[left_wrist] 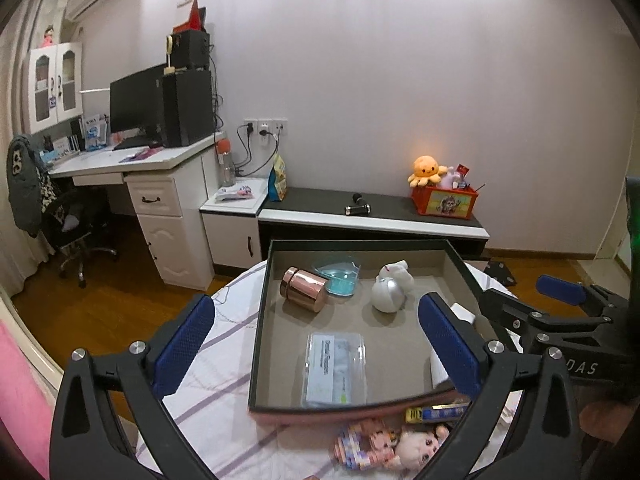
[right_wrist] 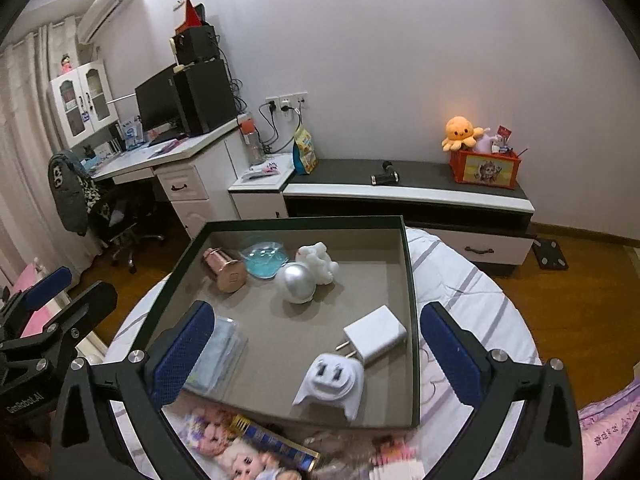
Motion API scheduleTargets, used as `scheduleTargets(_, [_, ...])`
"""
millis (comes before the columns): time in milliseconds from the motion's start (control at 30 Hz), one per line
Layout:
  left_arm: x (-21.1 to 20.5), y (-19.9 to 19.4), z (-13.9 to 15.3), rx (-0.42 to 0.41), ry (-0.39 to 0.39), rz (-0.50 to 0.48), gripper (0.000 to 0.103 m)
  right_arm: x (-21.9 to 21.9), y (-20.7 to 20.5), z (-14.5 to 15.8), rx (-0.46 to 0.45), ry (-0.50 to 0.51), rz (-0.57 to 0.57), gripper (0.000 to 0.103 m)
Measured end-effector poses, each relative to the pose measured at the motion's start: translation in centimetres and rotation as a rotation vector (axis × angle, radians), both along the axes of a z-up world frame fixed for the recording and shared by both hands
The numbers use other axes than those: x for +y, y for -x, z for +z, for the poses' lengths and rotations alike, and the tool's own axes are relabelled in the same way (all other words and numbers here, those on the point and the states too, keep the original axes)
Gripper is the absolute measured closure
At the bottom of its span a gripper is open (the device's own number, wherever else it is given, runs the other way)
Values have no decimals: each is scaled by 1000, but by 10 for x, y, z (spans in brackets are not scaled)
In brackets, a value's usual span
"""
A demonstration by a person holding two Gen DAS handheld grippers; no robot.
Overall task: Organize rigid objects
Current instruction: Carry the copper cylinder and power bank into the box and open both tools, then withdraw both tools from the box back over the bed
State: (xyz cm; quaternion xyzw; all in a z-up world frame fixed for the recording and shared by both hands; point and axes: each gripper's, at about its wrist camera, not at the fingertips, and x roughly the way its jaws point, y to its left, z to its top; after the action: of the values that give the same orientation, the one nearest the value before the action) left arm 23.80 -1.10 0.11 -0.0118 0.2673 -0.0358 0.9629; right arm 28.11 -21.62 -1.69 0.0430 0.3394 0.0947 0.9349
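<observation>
Below, the clear case (left_wrist: 336, 368) lies apparently untouched between parted left fingers (left_wrist: 182, 346).

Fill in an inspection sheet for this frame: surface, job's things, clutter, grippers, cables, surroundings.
Surface: round table under a striped cloth.
Job's things: open tray holding a copper canister on its side, blue heart dish, silver ball, white bunny figure, clear plastic case, white charger, white plug adapter.
Clutter: dolls and a blue-gold box at the table's near edge, outside the tray.
Grippers: left gripper open, empty; right gripper open, empty.
Cables: plugged into wall sockets.
Surroundings: desk with monitor, low cabinet, orange octopus plush.
</observation>
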Motion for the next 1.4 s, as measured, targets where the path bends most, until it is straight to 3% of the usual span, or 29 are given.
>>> scheduleTargets(500, [4,80,11,-38,19,43,0,-11,96,22,-98,-14,-9,0])
scheduleTargets(900, [1,124,-11,-16,32,65,0,-16,163,18,-149,3,-45,0])
scheduleTargets(1400, [-8,163,-21,-25,0,61,0,-8,199,7,-162,2,-38,0])
